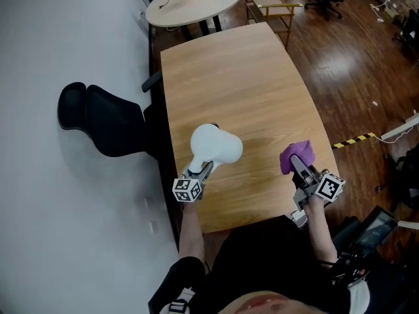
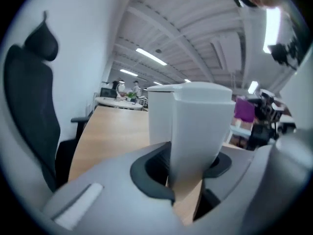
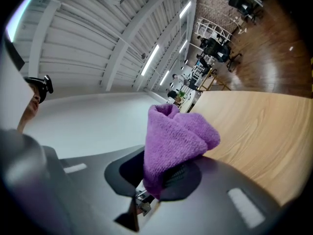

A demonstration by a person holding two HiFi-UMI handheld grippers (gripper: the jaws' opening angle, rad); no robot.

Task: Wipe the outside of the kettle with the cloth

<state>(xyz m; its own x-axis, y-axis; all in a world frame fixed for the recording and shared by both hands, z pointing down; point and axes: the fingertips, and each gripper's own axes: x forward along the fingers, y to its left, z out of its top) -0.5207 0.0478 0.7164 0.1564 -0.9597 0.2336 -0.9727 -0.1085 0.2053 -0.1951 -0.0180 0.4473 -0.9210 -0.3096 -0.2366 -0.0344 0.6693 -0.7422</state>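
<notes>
A white kettle (image 1: pixel 215 146) hangs tilted over the near left part of the wooden table (image 1: pixel 229 77), casting a shadow on it. My left gripper (image 1: pixel 201 170) is shut on its handle from the near side. In the left gripper view the white handle (image 2: pixel 195 126) fills the space between the jaws of the left gripper (image 2: pixel 188 177). My right gripper (image 1: pixel 298 165) is to the right of the kettle and apart from it, shut on a bunched purple cloth (image 1: pixel 296 156). The cloth (image 3: pixel 171 141) sticks out of the right gripper (image 3: pixel 164 177) in its own view.
A black office chair (image 1: pixel 105 120) stands at the table's left edge. Beyond the far end are a round white table (image 1: pixel 193 2) and a metal rack (image 1: pixel 268 5). Wooden floor with yellow-black tape (image 1: pixel 353 140) lies to the right.
</notes>
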